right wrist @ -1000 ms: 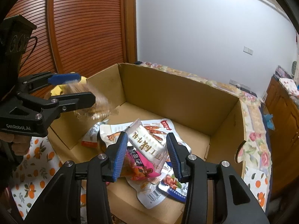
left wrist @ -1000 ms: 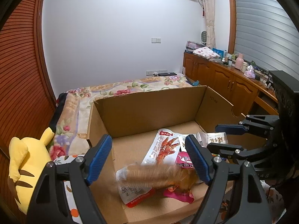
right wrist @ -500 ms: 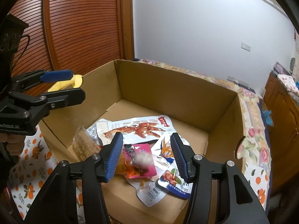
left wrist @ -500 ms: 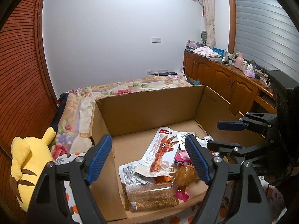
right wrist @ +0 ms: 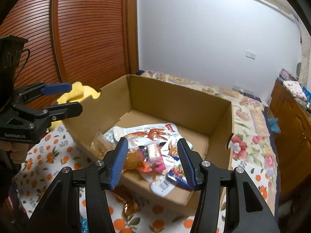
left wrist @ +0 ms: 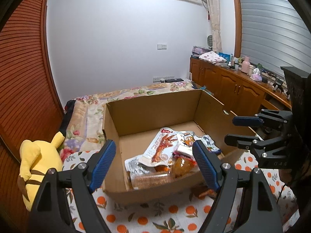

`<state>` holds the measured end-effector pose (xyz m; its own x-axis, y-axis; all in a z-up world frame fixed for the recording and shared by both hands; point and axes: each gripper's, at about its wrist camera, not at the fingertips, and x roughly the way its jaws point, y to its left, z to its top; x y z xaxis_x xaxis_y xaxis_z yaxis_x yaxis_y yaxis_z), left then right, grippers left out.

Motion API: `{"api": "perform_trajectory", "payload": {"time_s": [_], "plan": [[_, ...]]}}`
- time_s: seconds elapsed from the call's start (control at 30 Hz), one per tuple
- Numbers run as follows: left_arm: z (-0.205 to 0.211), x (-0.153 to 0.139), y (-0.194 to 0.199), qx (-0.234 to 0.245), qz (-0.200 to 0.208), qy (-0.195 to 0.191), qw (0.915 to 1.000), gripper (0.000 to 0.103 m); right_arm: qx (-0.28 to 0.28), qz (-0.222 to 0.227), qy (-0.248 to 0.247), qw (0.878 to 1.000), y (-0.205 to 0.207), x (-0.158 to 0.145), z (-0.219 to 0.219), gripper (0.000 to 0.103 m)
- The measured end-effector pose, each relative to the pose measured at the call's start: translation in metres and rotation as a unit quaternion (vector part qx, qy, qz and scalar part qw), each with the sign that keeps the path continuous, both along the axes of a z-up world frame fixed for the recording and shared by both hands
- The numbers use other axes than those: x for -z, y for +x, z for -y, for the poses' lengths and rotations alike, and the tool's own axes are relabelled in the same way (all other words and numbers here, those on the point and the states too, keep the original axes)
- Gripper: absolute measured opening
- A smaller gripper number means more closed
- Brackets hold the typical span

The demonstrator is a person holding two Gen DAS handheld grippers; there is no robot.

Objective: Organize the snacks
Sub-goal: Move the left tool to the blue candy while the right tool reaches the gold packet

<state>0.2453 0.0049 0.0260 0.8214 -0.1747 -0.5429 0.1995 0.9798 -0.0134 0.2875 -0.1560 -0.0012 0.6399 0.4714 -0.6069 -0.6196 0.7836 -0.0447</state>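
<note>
1. Snack packets [left wrist: 169, 155] piled in cardboard box [left wrist: 155, 108], frame centre.
2. Left gripper [left wrist: 153, 163] and right gripper [right wrist: 153, 163]: both spread apart, empty.
3. Orange wrapper [right wrist: 130, 206] outside box, lower frame, not yet packed.

Matt brown corrugated cardboard box [left wrist: 155, 112]; glossy, crinkled plastic snack packets [left wrist: 163, 147]; soft yellow plush toy [left wrist: 37, 159]; printed cloth bedspread [right wrist: 48, 161]; ribbed blue rubber pads [right wrist: 120, 163] on matt black plastic; varnished slatted wood wardrobe [right wrist: 87, 29].

A yellow plush toy [left wrist: 37, 161] lies beside an orange-print cloth [left wrist: 147, 215], near wooden cabinets [left wrist: 233, 85].
</note>
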Motion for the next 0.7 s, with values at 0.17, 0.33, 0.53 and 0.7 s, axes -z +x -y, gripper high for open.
{"api": "perform_trajectory", "payload": {"time_s": [0.17,0.33,0.53,0.7], "plan": [[0.003,0.0,-0.024,0.004,0.002,0.002,1.0,0.082,-0.001,0.005,0.005,1.0,-0.023,-0.005,0.005,0.054],[0.004,0.009,-0.042,0.007,-0.009,0.003,0.9999,0.082,-0.004,0.004,0.006,1.0,-0.042,-0.005,0.007,0.054],[0.008,0.026,-0.057,0.01,-0.029,-0.001,0.9995,0.082,-0.005,-0.001,0.0,1.0,-0.055,0.002,0.006,0.054],[0.018,0.048,-0.07,0.019,-0.054,-0.007,0.9983,0.082,-0.004,-0.007,-0.006,1.0,-0.062,0.008,0.008,0.054]]}}
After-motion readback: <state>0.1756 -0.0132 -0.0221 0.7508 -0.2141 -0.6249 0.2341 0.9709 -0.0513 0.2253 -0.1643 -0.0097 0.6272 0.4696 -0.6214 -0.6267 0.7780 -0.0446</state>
